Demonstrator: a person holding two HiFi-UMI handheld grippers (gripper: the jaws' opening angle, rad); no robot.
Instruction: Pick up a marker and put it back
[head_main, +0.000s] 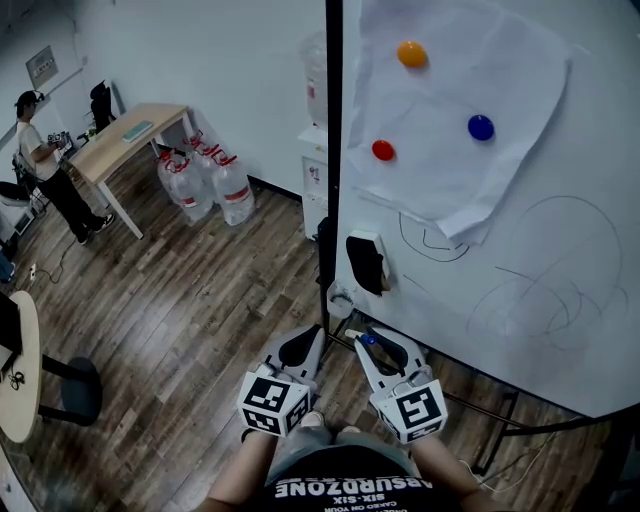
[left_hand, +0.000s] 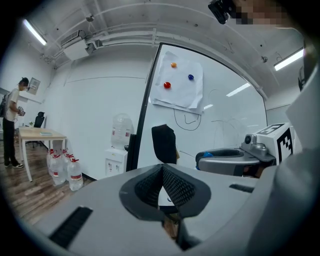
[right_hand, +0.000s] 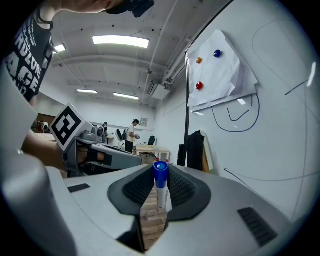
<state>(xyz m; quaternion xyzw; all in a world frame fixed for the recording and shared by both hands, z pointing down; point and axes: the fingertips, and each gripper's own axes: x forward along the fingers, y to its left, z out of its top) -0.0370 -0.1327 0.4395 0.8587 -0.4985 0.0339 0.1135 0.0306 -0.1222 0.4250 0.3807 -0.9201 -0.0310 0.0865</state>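
Right tool (right_hand: 160, 177) is closed partway on a marker (right_hand: 160, 182), pinching the pale barrel between its ribbed pads with the blue cap standing up above them. From overhead, that cap shows at the tool's tips, low in front of the person and just short of the whiteboard (head_main: 540, 250). Left tool (left_hand: 162, 172) has its pads meeting at the tips with nothing between them, and it sits just beside its neighbour.

The grip looks narrow to me: only a short stretch of barrel is pinched, so a knock or a quick turn of the wrist could make the marker swivel or slide out onto the wooden floor (head_main: 190, 330). With the two tools this near each other, a bump between them is the likeliest cause. I cannot make out a tray or ledge for the marker, so letting go early would probably drop it.

Close by on the board hangs a black eraser (head_main: 366, 263), and the board's dark edge post (head_main: 333, 150) stands just left of it; either could catch a tool reaching in. Higher up, a paper sheet (head_main: 450, 120) is pinned by three magnets. Water bottles (head_main: 205, 180) and another person at a counter (head_main: 125, 135) are well apart.
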